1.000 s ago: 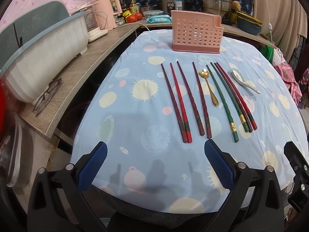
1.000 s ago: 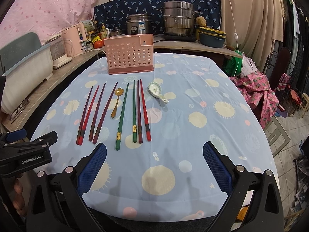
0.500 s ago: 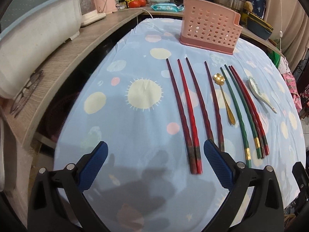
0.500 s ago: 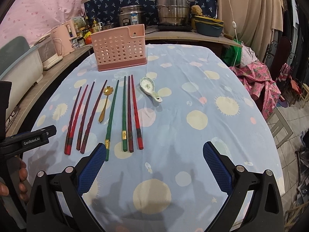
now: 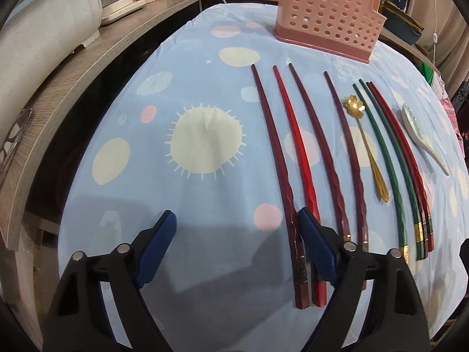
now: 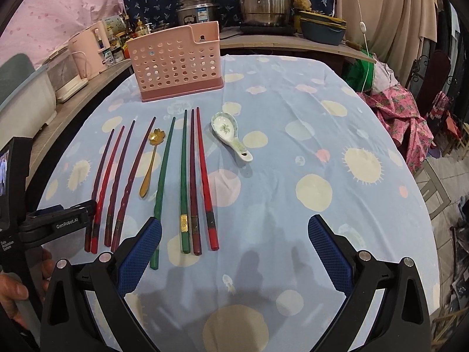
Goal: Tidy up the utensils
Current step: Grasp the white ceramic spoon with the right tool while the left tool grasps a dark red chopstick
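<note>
Left gripper [image 5: 237, 230] hangs low over the chopsticks [image 5: 296, 158] on the bench [image 5: 205, 193], jaws unclenched but just narrowing, the leftmost chopstick between them; right gripper [image 6: 234, 237] spread wide, empty; rack [image 6: 176, 61] behind.

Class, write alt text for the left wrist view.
The open left gripper hovers low over a blue patterned tablecloth, its right finger above the red chopsticks. Beyond lie green chopsticks, a gold spoon, a ceramic spoon and a pink holder.
</note>
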Action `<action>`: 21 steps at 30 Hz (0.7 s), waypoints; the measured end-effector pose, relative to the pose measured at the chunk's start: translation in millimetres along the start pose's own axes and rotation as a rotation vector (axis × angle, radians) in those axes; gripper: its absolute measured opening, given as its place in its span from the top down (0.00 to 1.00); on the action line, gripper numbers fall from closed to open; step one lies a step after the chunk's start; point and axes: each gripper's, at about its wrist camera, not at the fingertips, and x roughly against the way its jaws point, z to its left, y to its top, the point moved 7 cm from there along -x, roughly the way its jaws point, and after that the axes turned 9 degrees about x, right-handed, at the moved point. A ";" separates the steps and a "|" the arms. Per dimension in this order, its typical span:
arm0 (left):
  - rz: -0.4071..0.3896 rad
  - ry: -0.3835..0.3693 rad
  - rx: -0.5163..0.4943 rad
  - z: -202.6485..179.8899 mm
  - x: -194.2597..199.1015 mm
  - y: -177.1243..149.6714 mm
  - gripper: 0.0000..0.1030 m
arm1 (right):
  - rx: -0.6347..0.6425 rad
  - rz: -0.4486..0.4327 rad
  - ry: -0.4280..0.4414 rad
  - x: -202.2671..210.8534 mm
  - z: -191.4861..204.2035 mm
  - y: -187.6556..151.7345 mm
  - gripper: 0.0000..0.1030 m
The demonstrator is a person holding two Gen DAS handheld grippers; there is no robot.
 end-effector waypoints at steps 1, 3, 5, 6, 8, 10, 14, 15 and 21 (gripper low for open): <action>-0.003 0.000 -0.004 0.2 0.4 0.5 0.23 | 0.001 0.002 0.003 -1.8 0.7 1.3 0.07; -0.006 -0.002 -0.010 0.9 0.6 0.3 0.25 | 0.005 0.003 0.003 -4.5 1.2 3.9 0.07; -0.009 -0.007 -0.019 0.5 1.6 -0.4 0.29 | 0.010 -0.001 0.004 -7.9 1.7 9.3 0.08; -0.009 -0.010 -0.023 0.0 2.3 -0.4 0.31 | 0.011 -0.004 0.003 -8.5 0.4 12.3 0.09; -0.006 -0.023 -0.029 -1.4 4.3 -0.9 0.40 | 0.006 -0.014 0.006 -11.6 -3.0 22.4 0.15; -0.002 -0.039 -0.035 -3.8 6.4 -1.4 0.50 | -0.006 -0.028 0.008 -15.9 -8.4 33.6 0.20; 0.009 -0.075 -0.036 -7.2 8.7 -2.5 0.72 | -0.019 -0.043 0.030 -32.8 -15.1 60.8 0.36; 0.013 -0.085 -0.035 -7.5 9.0 -2.3 0.75 | -0.022 -0.042 0.038 -38.1 -16.3 67.1 0.39; 0.047 -0.135 -0.008 -5.3 8.0 -2.6 0.89 | -0.076 0.000 0.119 -76.3 -23.2 83.5 0.67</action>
